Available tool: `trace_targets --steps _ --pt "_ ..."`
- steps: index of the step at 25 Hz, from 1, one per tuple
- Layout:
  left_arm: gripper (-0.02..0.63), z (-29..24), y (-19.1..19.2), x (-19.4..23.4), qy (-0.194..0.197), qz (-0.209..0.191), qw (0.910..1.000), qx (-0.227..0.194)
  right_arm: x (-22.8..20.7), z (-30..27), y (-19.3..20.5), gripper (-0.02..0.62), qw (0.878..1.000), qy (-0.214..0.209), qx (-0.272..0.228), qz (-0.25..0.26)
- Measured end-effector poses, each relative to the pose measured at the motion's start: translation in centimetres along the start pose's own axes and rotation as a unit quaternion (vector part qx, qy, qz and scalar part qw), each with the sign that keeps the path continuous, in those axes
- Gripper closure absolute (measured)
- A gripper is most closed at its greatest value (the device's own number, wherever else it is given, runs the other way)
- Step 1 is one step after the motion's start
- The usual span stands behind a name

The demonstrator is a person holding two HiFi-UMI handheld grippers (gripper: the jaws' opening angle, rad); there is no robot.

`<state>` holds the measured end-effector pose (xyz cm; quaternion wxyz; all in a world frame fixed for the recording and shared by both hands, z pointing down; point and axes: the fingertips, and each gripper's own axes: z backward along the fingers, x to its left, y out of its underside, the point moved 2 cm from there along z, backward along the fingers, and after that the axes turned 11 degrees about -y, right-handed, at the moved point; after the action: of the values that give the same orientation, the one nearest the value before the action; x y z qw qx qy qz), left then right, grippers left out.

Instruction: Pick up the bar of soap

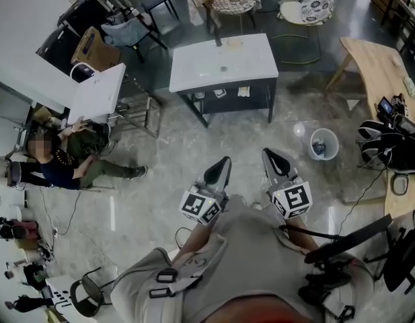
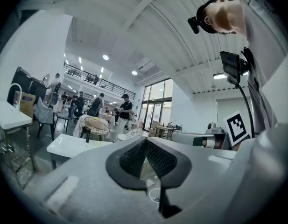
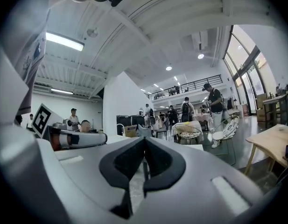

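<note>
A white washbasin table (image 1: 194, 69) stands on the grey floor ahead, with a dark faucet (image 1: 218, 42) at its far edge. Beside the faucet lies a small pale yellowish thing (image 1: 234, 44) that looks like the bar of soap. Both grippers are held close to the person's body, well short of the table. My left gripper (image 1: 225, 160) has its dark jaws shut with nothing in them, tips meeting in the left gripper view (image 2: 146, 143). My right gripper (image 1: 266, 152) is shut and empty too, as the right gripper view (image 3: 144, 146) shows. The white table (image 2: 71, 146) shows low in the left gripper view.
A white bucket (image 1: 323, 143) stands on the floor right of the grippers. A wooden table (image 1: 375, 62) and a black backpack (image 1: 390, 147) are at the right. A person (image 1: 69, 161) sits on the floor at the left beside a white panel (image 1: 98, 93). Chairs stand behind the washbasin table.
</note>
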<state>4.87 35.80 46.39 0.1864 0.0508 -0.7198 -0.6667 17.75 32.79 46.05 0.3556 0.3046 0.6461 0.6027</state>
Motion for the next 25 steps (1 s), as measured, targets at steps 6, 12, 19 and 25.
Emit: trace_targets --steps 6,12,19,25 --pt "0.612 0.9 0.1 0.4 -0.019 0.002 0.9998 0.003 -0.4 1.3 0.9 0.593 1.000 0.006 0.007 -0.015" --pt "0.612 -0.1 -0.3 -0.1 -0.007 -0.007 0.9999 -0.008 -1.6 1.9 1.2 0.593 0.999 0.022 0.010 -0.023" --pt "0.612 -2.6 -1.2 0.9 0.012 -0.012 0.9998 -0.014 -2.8 0.2 0.4 0.593 0.999 0.035 0.002 -0.017" --pt "0.612 -5.6 -1.1 2.4 0.029 -0.012 0.9992 -0.026 -5.0 -1.9 0.3 0.594 0.999 0.041 0.008 -0.009"
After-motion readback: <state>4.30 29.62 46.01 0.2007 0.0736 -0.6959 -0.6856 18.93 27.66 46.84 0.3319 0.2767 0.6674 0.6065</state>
